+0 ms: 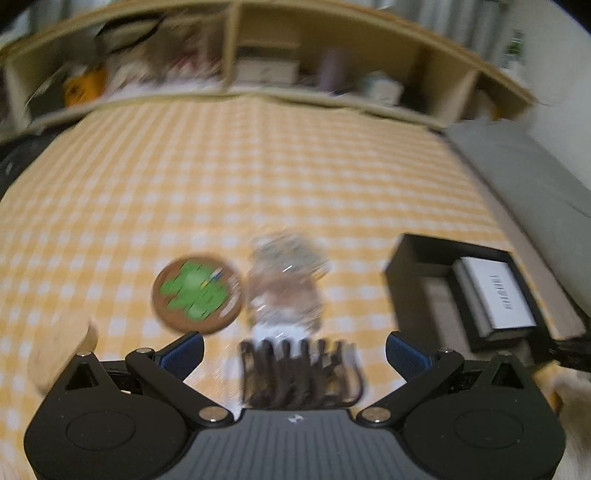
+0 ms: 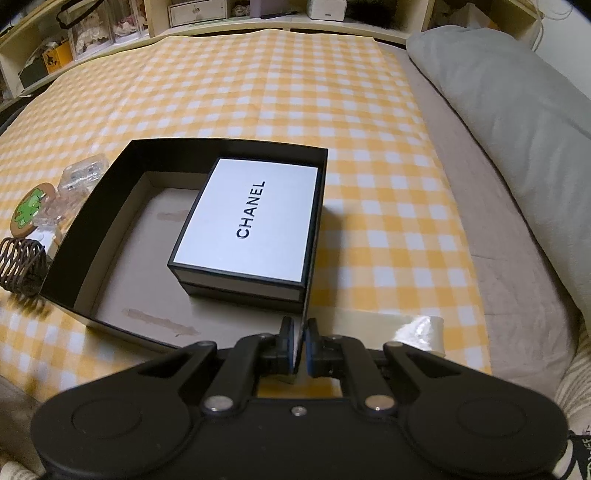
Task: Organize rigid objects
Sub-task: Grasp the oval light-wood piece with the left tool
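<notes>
Nearest the lens in the left wrist view, the left gripper (image 1: 294, 350) stands spread as wide as it goes, its blue pads far apart and nothing pinched between them; a dark wire-coil holder (image 1: 301, 374) lies on the cloth in the gap without touching either pad. Just beyond it sit a clear plastic piece (image 1: 286, 280) and, to its left, a round brown coaster with a green figure (image 1: 198, 293), all blurred. At the near left edge a pale wooden shape (image 1: 61, 354) shows, too smeared to identify. The right gripper (image 2: 298, 345) is closed on the near right wall of the open black box (image 2: 85, 229), the thin wall caught between its pads. Inside that box, against its far right corner, rests a white Chanel box (image 2: 245, 221); the rest of the floor is bare cardboard with tape marks. Only the right wrist view shows the box's full interior, the grey pillow (image 2: 509, 110) along the right and a crinkled clear wrapper (image 2: 421, 330) near the gripper. The yellow checked cloth (image 2: 295, 92) covers the surface, with cluttered shelves (image 2: 110, 29) along the far edge. From the left wrist view the black box appears only at the right, its near part cut off.
</notes>
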{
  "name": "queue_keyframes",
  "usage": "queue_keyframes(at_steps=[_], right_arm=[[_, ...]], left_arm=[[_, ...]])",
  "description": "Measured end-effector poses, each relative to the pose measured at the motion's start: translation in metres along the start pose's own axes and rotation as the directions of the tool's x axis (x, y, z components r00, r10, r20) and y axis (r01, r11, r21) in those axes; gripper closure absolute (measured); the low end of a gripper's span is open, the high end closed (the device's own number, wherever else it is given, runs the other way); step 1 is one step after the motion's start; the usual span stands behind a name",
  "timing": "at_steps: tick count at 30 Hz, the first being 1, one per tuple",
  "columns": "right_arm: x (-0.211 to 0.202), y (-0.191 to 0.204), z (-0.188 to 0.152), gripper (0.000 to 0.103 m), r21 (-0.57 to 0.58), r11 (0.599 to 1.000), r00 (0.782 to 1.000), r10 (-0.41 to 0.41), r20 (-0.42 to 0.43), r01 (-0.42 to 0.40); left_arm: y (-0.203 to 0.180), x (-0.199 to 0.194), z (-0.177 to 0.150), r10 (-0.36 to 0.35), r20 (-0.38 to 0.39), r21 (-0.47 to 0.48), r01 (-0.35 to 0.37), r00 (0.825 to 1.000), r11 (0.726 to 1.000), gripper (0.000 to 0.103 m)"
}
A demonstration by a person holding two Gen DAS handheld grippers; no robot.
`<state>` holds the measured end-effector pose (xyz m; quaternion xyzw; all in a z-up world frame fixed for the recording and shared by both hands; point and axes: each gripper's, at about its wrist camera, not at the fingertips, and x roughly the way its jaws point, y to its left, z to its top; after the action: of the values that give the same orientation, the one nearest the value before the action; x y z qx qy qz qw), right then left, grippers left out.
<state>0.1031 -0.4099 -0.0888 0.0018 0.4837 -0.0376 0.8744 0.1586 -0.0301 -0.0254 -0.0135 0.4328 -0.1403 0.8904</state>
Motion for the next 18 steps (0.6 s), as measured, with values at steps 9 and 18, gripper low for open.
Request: queue_keyframes(at_steps=[9,18], right_arm=[[0.000,-0.001,0.001,0.097,0.000,1.000,1.000,-0.002,-0.005,0.002],[0.001,-0.001,0.001,0.097,0.006,1.000,1.000,0.004,-0.008,-0.004]], left_arm=[[0.039,0.017,0.011,0.081,-0.067,-0.116,-0.088,0.994,0.989,0.000],[0.116,0.020,0.031,0.258,-0.163,-0.268,-0.295,0.952,0.917,0.000]])
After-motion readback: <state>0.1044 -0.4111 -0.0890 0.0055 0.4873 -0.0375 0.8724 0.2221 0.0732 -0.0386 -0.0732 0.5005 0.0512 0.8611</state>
